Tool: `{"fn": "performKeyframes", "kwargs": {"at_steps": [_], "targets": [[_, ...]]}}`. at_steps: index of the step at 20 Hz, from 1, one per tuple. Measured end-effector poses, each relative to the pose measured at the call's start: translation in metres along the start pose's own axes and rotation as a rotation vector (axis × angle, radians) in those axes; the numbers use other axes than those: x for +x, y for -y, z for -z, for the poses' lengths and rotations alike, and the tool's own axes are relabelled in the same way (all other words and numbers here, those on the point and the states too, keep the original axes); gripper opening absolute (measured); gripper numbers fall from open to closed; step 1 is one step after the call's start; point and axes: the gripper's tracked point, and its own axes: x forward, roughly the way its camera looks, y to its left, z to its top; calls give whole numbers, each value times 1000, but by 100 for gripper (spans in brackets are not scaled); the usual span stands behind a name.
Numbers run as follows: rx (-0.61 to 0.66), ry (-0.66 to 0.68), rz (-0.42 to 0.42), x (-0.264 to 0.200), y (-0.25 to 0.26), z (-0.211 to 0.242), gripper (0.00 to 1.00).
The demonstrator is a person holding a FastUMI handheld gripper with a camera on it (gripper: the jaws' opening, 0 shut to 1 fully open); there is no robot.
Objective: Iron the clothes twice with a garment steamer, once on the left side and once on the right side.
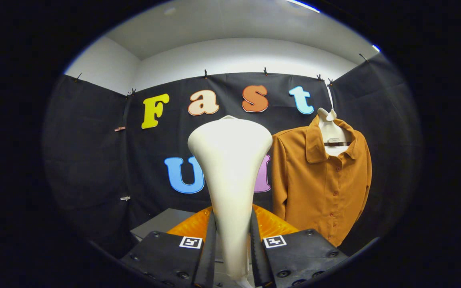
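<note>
Booth wall [94,160], shirt [322,188] hanging – tongs [232,244] clamping steamer [230,168]

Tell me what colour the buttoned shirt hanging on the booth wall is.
Rust orange, plain, seen in the gripper view: the collared button-front shirt hangs beyond the gripper clamping the white steamer.

A grey surface [160,224] bears an orange ribbed object [272,225] behind fingers [208,248] clamping the steamer [230,160].

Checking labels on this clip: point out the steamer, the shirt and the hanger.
steamer [230,160]: gripper view, middle of its body, held between the fingers.
shirt [318,192]: gripper view, front panel.
hanger [331,132]: gripper view, neck inside the collar.
</note>
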Motion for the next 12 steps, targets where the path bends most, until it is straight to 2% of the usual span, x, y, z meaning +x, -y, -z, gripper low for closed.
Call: {"fn": "performKeyframes", "kwargs": {"at_steps": [12], "targets": [[8,1,66,-29,-19,2,41]]}}
